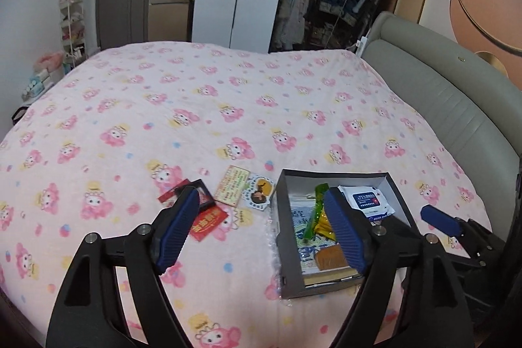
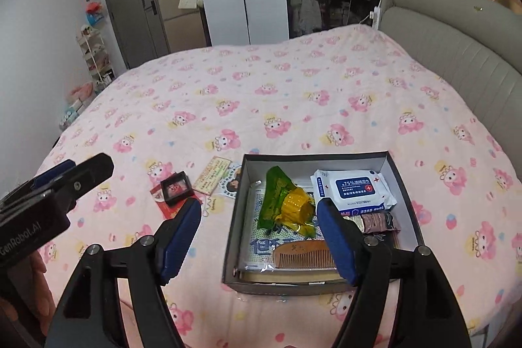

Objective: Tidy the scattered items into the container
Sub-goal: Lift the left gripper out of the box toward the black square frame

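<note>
Above the bed (image 2: 293,80), both the left tongs (image 1: 261,227) and right tongs (image 2: 257,237) gape wide, holding nothing. Wipes (image 2: 354,189), comb (image 2: 305,253) and green wrapper (image 2: 277,194) lie inside the box (image 2: 404,185); a small frame (image 2: 175,186) and cards (image 2: 212,175) remain left of it.

Each gripper is built from matte black plastic arms with triangular cut-outs, joined by round silver pivot pins. The left gripper (image 1: 261,230) carries two dark blue ribbed pads (image 1: 177,230) on the inner faces of its fingers. The right gripper (image 2: 257,242) has the same blue ribbed pads (image 2: 336,242), the same black arms and silver pins. Seen from the right wrist camera, the left gripper's black housing (image 2: 49,201) bears white lettering reading "GenRobot.AI" on its side, above a small screw head. A hand (image 2: 36,282) shows below that lettering, without a visible sleeve.
</note>
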Action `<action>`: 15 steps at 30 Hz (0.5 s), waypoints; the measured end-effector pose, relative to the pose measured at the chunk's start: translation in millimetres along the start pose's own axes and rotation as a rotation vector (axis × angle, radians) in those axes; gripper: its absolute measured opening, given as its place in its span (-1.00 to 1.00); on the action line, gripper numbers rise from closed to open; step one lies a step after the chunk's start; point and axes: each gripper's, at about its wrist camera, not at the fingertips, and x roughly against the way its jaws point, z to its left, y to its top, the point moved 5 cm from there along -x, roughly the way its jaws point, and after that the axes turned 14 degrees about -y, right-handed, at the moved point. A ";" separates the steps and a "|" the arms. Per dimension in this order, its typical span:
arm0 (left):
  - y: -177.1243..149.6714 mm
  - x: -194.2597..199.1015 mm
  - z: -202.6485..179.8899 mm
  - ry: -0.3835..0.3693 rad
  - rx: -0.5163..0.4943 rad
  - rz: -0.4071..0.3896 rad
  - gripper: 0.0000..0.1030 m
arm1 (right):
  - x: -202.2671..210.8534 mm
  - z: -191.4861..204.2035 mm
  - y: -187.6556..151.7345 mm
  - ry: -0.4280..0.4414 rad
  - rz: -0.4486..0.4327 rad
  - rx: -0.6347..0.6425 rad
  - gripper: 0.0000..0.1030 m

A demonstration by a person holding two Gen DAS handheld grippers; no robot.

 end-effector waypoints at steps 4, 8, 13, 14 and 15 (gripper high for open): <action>-11.4 26.0 5.8 -0.002 -0.005 -0.012 0.55 | 18.7 9.2 -8.9 -0.002 -0.021 0.014 0.41; -27.9 51.6 10.8 -0.013 -0.013 -0.012 0.55 | 41.3 19.1 -24.0 0.001 -0.048 0.026 0.42; -53.0 71.1 14.7 -0.022 -0.018 0.002 0.55 | 64.2 29.0 -46.3 0.027 -0.057 0.020 0.46; -57.5 72.7 14.9 -0.024 -0.018 0.005 0.55 | 66.9 30.3 -49.6 0.027 -0.059 0.019 0.46; -61.8 73.9 14.8 -0.027 -0.019 0.009 0.55 | 69.6 31.6 -52.8 0.026 -0.062 0.018 0.46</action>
